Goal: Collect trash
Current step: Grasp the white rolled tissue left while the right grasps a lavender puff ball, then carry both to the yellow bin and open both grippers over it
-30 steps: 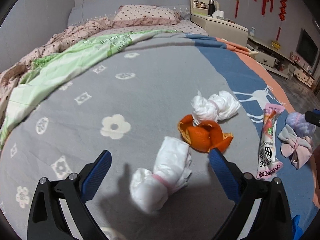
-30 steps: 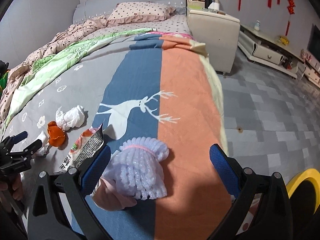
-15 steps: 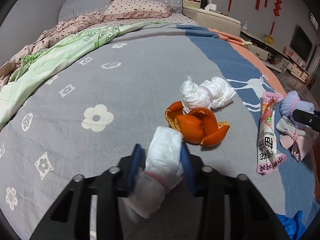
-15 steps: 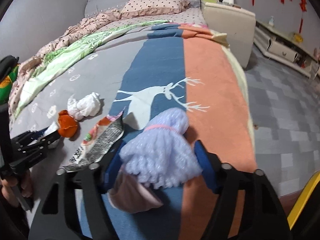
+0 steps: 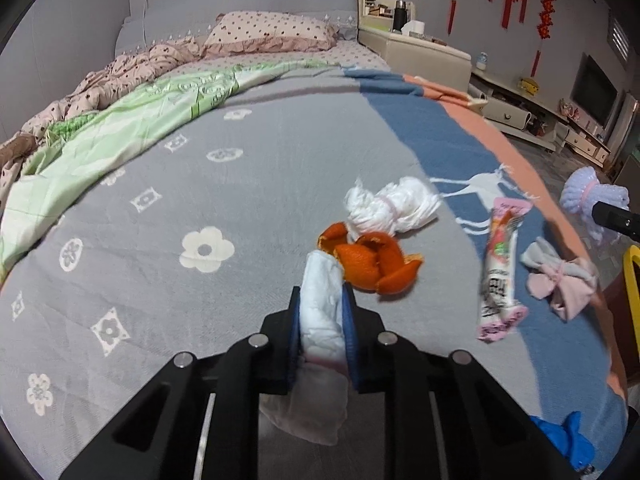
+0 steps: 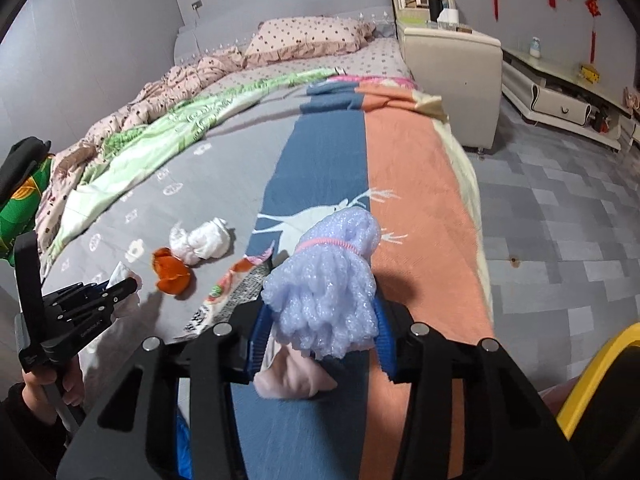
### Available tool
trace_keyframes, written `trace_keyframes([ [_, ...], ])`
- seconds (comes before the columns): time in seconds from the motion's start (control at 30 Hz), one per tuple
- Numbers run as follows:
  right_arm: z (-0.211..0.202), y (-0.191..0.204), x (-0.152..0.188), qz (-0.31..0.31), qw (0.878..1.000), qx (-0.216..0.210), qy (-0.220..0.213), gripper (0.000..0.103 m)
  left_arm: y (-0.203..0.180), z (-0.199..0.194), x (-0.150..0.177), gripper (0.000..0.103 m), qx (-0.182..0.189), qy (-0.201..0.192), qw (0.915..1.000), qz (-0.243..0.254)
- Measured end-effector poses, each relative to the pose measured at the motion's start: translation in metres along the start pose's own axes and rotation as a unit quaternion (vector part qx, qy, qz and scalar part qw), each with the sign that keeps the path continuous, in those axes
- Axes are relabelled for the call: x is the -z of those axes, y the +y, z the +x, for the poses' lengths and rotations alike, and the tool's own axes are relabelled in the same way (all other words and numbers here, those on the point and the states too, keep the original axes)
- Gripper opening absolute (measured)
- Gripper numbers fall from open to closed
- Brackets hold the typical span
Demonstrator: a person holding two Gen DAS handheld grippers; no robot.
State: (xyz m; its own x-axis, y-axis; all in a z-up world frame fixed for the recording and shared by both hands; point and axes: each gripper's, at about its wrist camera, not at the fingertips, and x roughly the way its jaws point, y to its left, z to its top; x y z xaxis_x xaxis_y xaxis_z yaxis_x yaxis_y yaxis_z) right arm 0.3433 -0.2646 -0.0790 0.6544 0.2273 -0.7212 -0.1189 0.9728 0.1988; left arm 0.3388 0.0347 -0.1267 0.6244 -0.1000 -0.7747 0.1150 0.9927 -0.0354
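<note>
Risk of soft loads slipping: left gripper [image 5: 322, 316] closing on rolled white tissue wad [image 5: 320, 312], right gripper [image 6: 320, 332] closing on lilac foam-net bundle [image 6: 326, 280], both compressible, near yellow-rimmed bin [image 6: 592, 376].

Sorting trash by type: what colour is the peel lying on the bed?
Orange peel; clearest in the left wrist view.

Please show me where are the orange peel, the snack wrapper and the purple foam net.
orange peel [image 5: 374, 266]: left wrist view, middle.
snack wrapper [image 5: 500, 268]: left wrist view, middle.
purple foam net [image 6: 328, 288]: right wrist view, bulging body.
</note>
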Motion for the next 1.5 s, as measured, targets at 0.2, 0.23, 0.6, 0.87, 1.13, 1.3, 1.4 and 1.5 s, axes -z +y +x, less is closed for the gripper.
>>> trace_keyframes([
  [0.2, -0.055, -0.001, -0.002, 0.004, 0.999, -0.013, -0.033, 0.043, -0.016, -0.05, -0.011, 0.018, 0.01, -0.035, 0.9993, 0.008],
  [0.23, -0.066, -0.001, -0.003, 0.004, 0.999, -0.013, -0.04, 0.043, -0.02, -0.058, -0.012, 0.018, 0.012, -0.042, 0.999, 0.011],
  [0.6, -0.195, -0.011, -0.001, -0.01, 0.992, 0.002, -0.128, 0.043, -0.086, -0.158, -0.032, 0.018, 0.046, -0.121, 0.9905, 0.046],
  [0.87, -0.279, -0.037, 0.003, 0.001, 0.983, 0.019, -0.184, 0.043, -0.146, -0.217, -0.045, 0.018, 0.091, -0.169, 0.9786, 0.076],
  [1.13, -0.35, -0.085, 0.011, 0.024, 0.972, 0.059, -0.225, 0.044, -0.215, -0.257, -0.05, 0.018, 0.125, -0.203, 0.9632, 0.123],
  [1.3, -0.382, -0.124, 0.024, 0.047, 0.967, 0.083, -0.237, 0.044, -0.259, -0.26, -0.052, 0.018, 0.149, -0.201, 0.9565, 0.15],
  [1.4, -0.393, -0.148, 0.031, 0.062, 0.964, 0.096, -0.24, 0.044, -0.283, -0.259, -0.054, 0.018, 0.162, -0.198, 0.953, 0.162],
  [1.5, -0.403, -0.174, 0.041, 0.078, 0.962, 0.109, -0.239, 0.044, -0.307, -0.253, -0.057, 0.018, 0.172, -0.193, 0.9498, 0.176],
])
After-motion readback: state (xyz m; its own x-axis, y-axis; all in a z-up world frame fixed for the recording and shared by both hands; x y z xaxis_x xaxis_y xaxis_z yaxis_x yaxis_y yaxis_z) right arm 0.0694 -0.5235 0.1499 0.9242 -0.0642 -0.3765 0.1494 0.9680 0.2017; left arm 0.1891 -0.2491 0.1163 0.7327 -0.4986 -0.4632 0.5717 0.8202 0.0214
